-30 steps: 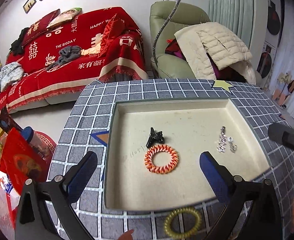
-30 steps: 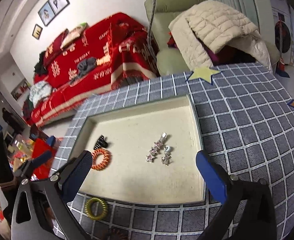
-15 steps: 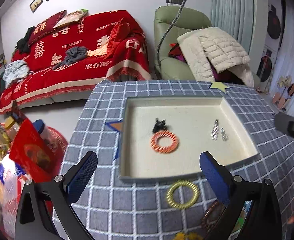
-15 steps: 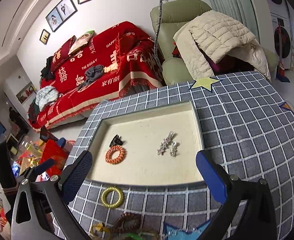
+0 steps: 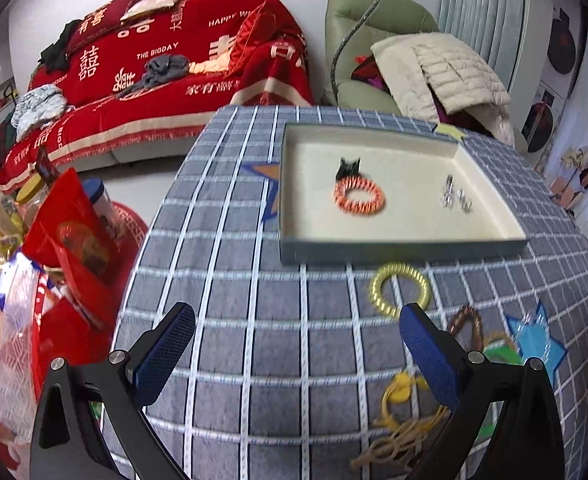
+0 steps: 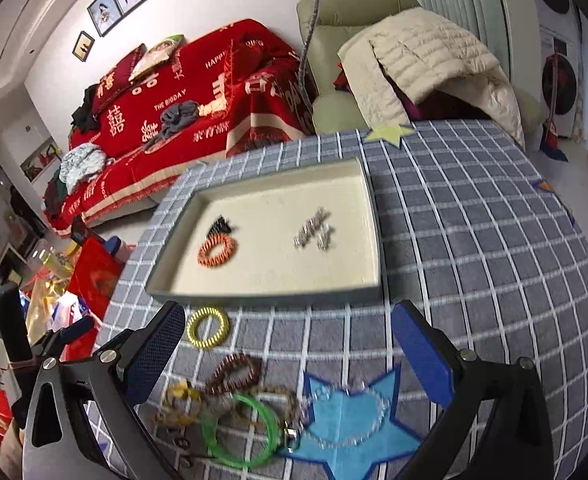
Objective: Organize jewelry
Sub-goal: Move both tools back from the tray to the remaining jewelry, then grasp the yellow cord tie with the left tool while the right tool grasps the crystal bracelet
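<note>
The right gripper (image 6: 286, 352) is wide open and holds nothing. It hangs over a messy pile of jewelry: a green bangle (image 6: 240, 432), a brown bead bracelet (image 6: 234, 374) and a clear bead string (image 6: 346, 416), all tangled close together. The left gripper (image 5: 294, 356) is open and empty too. A yellow hair ring (image 6: 207, 327) lies alone, just beside the tray (image 6: 262, 294). The tray already has an orange ring (image 6: 216, 251), a black clip (image 6: 220, 225) and shiny earrings (image 6: 313, 234). Best to pinch the yellow ring first, since nothing is tangled with it, then lift it straight up and over the tray's wall.
</note>
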`<state>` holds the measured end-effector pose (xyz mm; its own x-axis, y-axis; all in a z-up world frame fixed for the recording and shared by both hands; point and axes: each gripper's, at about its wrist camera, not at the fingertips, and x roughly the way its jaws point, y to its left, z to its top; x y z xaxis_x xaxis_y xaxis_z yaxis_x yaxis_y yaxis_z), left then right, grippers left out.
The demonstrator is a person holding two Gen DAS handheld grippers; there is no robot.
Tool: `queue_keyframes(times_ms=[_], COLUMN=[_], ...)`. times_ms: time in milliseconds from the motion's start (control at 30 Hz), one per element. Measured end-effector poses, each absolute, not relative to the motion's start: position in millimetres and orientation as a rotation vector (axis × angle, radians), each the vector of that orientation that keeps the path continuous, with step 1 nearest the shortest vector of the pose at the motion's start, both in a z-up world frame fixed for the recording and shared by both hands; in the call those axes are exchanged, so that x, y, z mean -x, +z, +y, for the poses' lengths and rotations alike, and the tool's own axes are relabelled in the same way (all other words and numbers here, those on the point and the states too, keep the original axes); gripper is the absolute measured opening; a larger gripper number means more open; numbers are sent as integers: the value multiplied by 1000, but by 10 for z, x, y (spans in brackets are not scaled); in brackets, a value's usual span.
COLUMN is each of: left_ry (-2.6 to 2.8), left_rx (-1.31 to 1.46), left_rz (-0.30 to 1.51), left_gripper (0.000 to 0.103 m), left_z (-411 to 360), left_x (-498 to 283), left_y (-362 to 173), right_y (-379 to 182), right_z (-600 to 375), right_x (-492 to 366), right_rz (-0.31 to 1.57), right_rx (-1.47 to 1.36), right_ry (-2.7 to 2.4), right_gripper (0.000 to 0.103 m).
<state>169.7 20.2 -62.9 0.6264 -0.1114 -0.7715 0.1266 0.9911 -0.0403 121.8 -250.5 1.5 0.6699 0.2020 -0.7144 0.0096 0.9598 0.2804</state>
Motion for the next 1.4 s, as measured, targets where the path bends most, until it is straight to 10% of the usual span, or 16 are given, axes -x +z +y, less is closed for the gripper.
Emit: queue_keyframes(times_ms=[967,1400], left_ry=[-214,-232], left_rx=[-159,-177], left_rz=[923,955], left_gripper=[103,103], left_z=[-128,-270], left_x=[-1079,-1150], left_y=[-975,-1101], right_y=[-806,-894], right_z=[-2788,-2642], right_x=[-701,-943], right_rz=[989,996], right_rx=[-203,-45], right_ry=[-75,-63], right_gripper=[103,82])
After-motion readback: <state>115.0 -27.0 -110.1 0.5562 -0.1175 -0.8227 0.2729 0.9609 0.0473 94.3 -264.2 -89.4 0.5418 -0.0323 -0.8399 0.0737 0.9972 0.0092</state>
